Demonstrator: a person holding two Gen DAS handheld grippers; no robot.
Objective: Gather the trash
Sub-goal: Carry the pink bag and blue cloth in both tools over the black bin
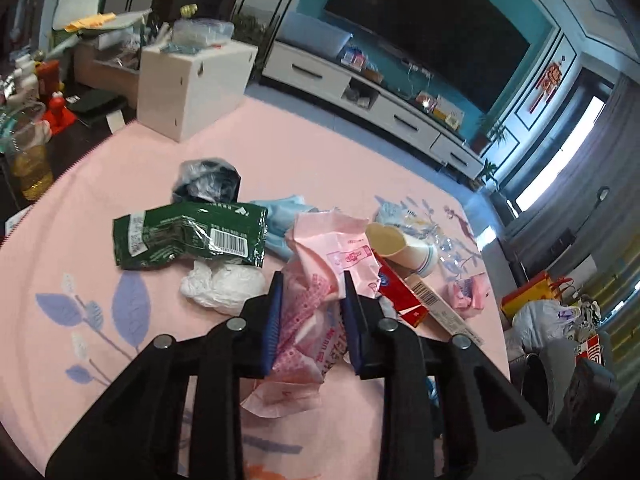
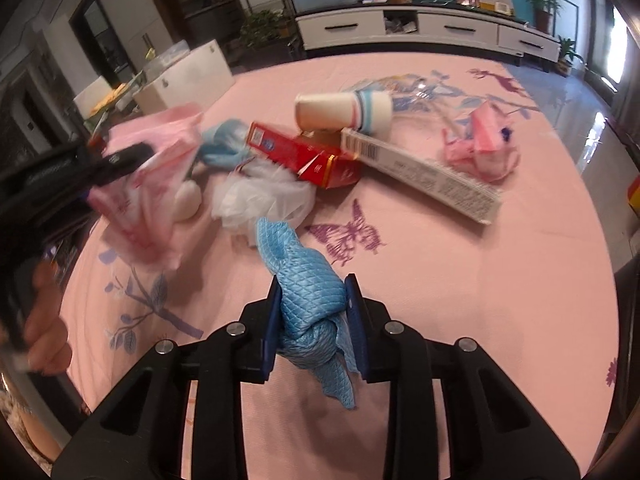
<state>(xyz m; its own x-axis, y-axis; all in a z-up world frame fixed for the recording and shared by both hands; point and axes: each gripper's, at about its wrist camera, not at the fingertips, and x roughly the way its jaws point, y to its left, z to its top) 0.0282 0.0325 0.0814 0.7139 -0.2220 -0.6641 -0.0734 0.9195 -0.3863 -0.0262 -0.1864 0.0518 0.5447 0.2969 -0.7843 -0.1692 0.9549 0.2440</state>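
On the left, the left hand-held gripper (image 1: 312,280) is clamped on a crumpled pink wrapper (image 1: 320,280), lifted over the pink-clothed bench (image 1: 60,248). Further right, the right hand-held gripper (image 2: 312,284) is pinched on a knotted blue cloth (image 2: 308,292), just short of the remaining litter: white plastic (image 2: 264,200), red box (image 2: 304,152), paper cup (image 2: 340,110). Judged step: carrying both pickups off. Next, each load needs a bin; none is identifiable.

A crumpled pink printed plastic bag (image 1: 316,280) is pinched between the left gripper's (image 1: 311,280) fingers. A knotted blue quilted cloth (image 2: 310,304) sits clamped in the right gripper (image 2: 312,292). Behind lie more trash — green wrapper (image 1: 192,236), tipped paper cup (image 2: 344,112), red box (image 2: 304,156).
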